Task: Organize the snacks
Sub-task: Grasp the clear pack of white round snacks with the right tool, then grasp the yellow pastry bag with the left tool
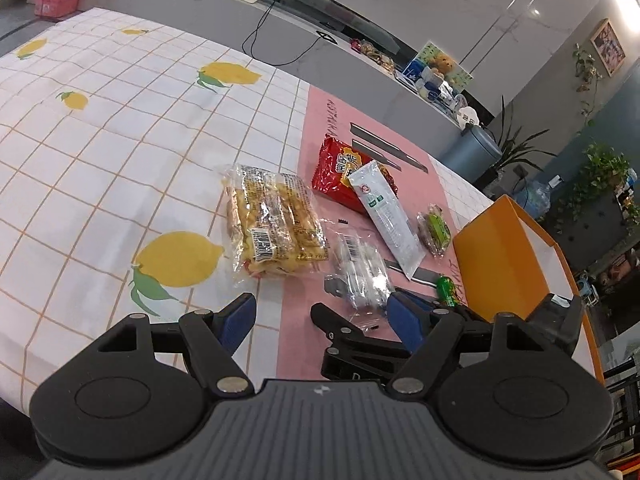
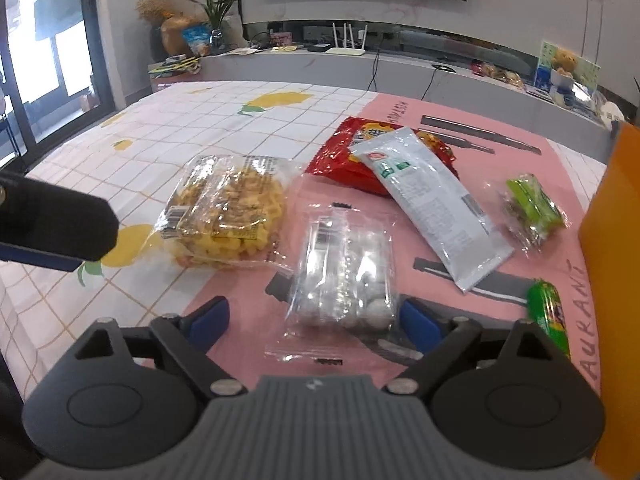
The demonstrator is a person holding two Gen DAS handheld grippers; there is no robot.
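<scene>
Right wrist view looks down on a clear packet of white round snacks [image 2: 344,276], which serves as the landmark on the pink part of the tablecloth [image 2: 240,284]. The right gripper [image 2: 316,316] has its blue-padded jaws spread wide on either side of the packet's near end; the right pad sits just beside the wrapper's edge, the left pad stands apart from it, and nothing is gripped. Just left of the packet lies a clear bag of yellow puffed snacks [image 2: 228,216]. Beyond the packet, a white sachet [image 2: 432,204] lies tilted across a red snack bag [image 2: 352,156]. To the packet's right rest a small green-wrapped sweet [image 2: 532,208] and, nearer, a green sausage stick [image 2: 548,312]. Further right stands an orange box [image 2: 612,216].

From the left wrist view, the left gripper [image 1: 324,316] hovers on the near side of the same packet [image 1: 360,272], jaws wide apart and empty, with the right gripper's black fingers [image 1: 344,328] visible between them. The orange box [image 1: 500,256] stands open to the right of the packet.
</scene>
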